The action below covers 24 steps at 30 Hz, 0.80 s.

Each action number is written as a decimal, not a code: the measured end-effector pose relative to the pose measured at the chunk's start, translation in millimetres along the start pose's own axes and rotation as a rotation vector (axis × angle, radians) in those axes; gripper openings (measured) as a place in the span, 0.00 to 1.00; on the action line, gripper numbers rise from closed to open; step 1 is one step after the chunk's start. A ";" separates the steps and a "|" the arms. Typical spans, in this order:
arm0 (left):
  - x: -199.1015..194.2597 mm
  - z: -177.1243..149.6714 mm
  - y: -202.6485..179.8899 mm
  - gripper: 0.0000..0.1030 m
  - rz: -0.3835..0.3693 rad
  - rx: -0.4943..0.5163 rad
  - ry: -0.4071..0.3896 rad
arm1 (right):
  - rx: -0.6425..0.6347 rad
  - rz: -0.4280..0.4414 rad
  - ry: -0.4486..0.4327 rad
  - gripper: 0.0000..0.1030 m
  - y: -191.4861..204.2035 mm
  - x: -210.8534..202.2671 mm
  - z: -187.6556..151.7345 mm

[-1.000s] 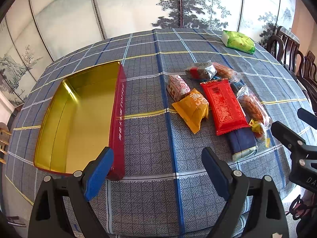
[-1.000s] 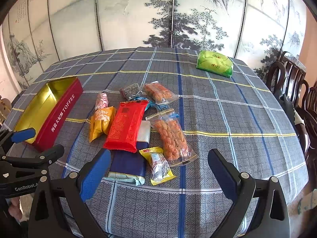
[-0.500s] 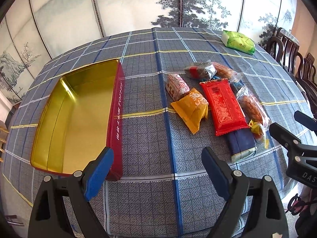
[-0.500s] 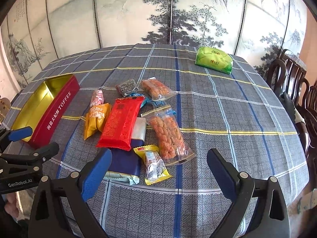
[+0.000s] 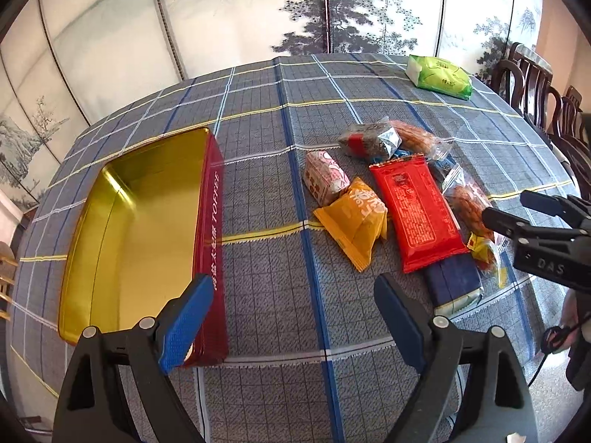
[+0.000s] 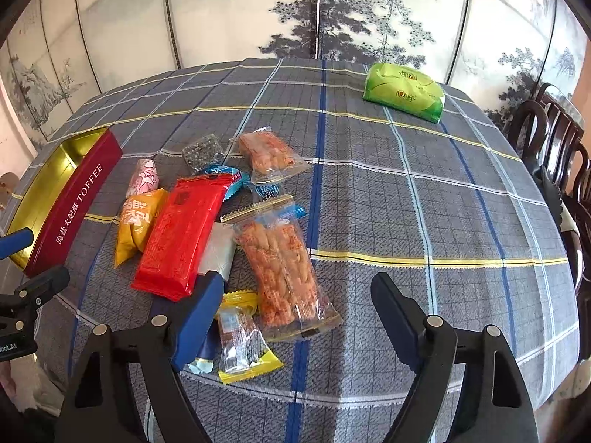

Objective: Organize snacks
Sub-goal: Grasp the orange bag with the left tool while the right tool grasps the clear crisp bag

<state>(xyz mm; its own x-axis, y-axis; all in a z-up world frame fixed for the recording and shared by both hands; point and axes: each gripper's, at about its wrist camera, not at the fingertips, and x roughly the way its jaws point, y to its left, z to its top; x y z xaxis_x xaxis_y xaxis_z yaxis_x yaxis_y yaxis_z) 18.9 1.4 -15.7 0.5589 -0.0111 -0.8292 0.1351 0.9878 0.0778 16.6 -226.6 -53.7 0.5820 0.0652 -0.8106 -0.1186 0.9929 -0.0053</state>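
Note:
An open red toffee tin [image 5: 212,221] with a gold inside lies empty on the left of the table; it also shows in the right wrist view [image 6: 79,199]. A pile of snack packets lies mid-table: a red pack [image 6: 181,236], a yellow pack [image 6: 135,221], a pink one [image 6: 144,181], a clear bag of orange sticks [image 6: 284,262], a small yellow-edged packet [image 6: 240,339]. My left gripper [image 5: 291,317] is open and empty above the table by the tin's near corner. My right gripper [image 6: 295,317] is open and empty over the near packets.
A green pack [image 6: 404,90] lies at the far right of the checked tablecloth [image 6: 406,203]. Dark wooden chairs [image 6: 554,140] stand to the right. A painted folding screen [image 6: 295,11] closes off the back.
Both grippers have moved forward and lower toward the table. My right gripper now hangs over the near packets. Nothing was picked up.

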 end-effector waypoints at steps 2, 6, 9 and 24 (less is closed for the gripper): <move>3.2 3.9 0.3 0.79 -0.021 0.001 0.005 | -0.014 0.012 0.021 0.73 0.4 10.5 4.5; 9.8 9.4 -1.0 0.74 -0.055 0.006 0.014 | -0.023 0.037 0.062 0.63 0.1 28.4 9.0; 15.0 12.9 -5.1 0.74 -0.070 0.026 0.023 | -0.032 0.035 0.068 0.59 -0.4 36.2 9.2; 40.9 37.8 -15.5 0.73 -0.157 0.002 0.085 | 0.105 -0.091 -0.021 0.40 -63.9 55.6 23.5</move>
<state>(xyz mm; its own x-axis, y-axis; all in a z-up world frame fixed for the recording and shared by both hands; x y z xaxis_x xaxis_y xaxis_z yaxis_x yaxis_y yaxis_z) 70.5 -20.2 -29.9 0.4599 -0.1516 -0.8750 0.2167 0.9747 -0.0550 75.5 -284.1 -84.7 0.6034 -0.0245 -0.7971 0.0198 0.9997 -0.0158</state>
